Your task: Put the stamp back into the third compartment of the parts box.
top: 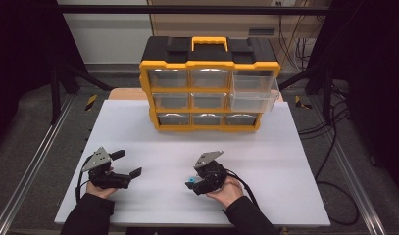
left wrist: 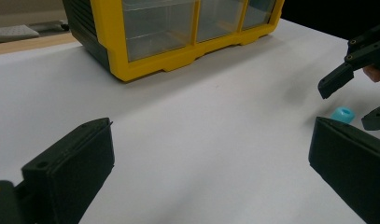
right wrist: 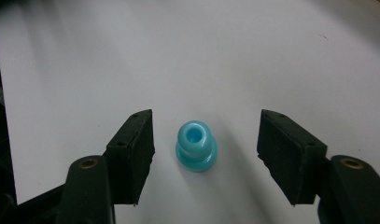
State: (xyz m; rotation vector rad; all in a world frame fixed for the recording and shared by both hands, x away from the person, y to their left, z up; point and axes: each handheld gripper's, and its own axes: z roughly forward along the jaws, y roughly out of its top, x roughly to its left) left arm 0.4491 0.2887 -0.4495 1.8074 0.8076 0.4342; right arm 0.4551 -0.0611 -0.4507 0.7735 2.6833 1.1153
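A small light-blue plastic piece (right wrist: 195, 145), shaped like a short flanged tube, stands upright on the white tabletop (top: 285, 161). My right gripper (right wrist: 206, 126) is open around it, one jaw on each side with a gap to both pads. In the high view the piece (top: 189, 185) sits at the tip of the right gripper (top: 192, 182), near the table's front centre. My left gripper (top: 128, 163) rests at the front left, open and holding nothing. The left gripper view looks past its own wide jaws (left wrist: 211, 154) to the blue piece (left wrist: 342, 114) and the right gripper (left wrist: 353, 100).
A yellow and black drawer organizer (top: 209, 63) with clear drawers stands at the back of the table, and its lower front (left wrist: 145, 70) shows in the left gripper view. Its top-right drawer (top: 253, 90) is pulled out. Cables lie on the floor to the right.
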